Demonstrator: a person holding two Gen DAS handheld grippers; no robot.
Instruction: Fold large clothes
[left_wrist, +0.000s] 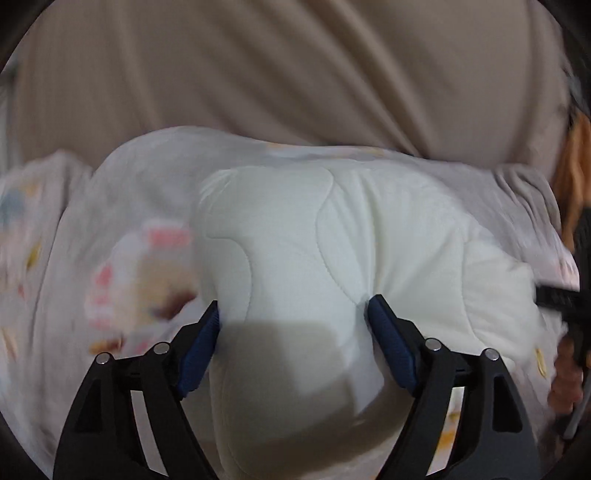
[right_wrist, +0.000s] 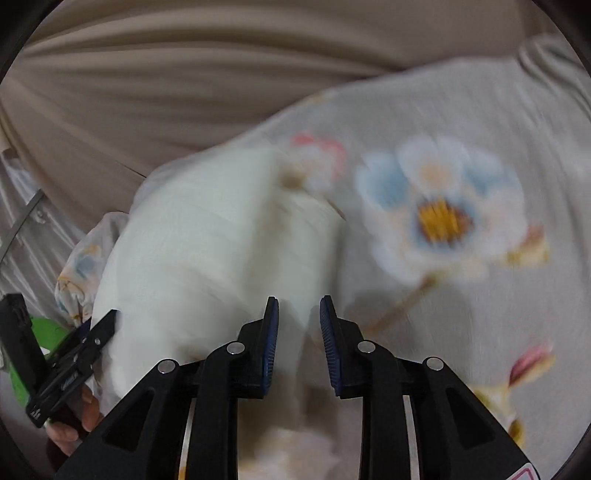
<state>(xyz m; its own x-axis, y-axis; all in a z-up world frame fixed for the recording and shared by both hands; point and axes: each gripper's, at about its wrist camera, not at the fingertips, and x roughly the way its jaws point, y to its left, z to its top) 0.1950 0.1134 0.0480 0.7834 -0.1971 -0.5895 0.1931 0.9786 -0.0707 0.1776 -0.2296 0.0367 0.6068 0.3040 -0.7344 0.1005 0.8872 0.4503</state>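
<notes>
**White quilt bunched between 2 grippers, floral side spread to the right**

On the left, the left gripper (left_wrist: 293, 314) has its jaws spread wide, with a thick fold of the white quilt (left_wrist: 295, 240) bulging up between the 2 blue pads (left_wrist: 391, 350). The fabric touches both pads, so the jaws are pinching the padded roll loosely rather than pressed together. Curved stitch lines run across the white side. To the left of the fold, the quilt's printed face shows blurred pink and yellow motifs. A beige sheet (left_wrist: 258, 74) with long creases fills the background behind the quilt.

In the right wrist view, the left gripper appears at the lower left edge, gripped by a hand (right_wrist: 70, 424). The white underside of the quilt lies in a heap in the middle. The right gripper (right_wrist: 299, 310) sits over the edge where the white side meets the floral side; its jaws are slightly apart, and motion blur means I cannot tell whether cloth is caught between them. Further right, a large blue and white flower print (right_wrist: 443, 206) with a yellow centre lies across the quilt.
</notes>
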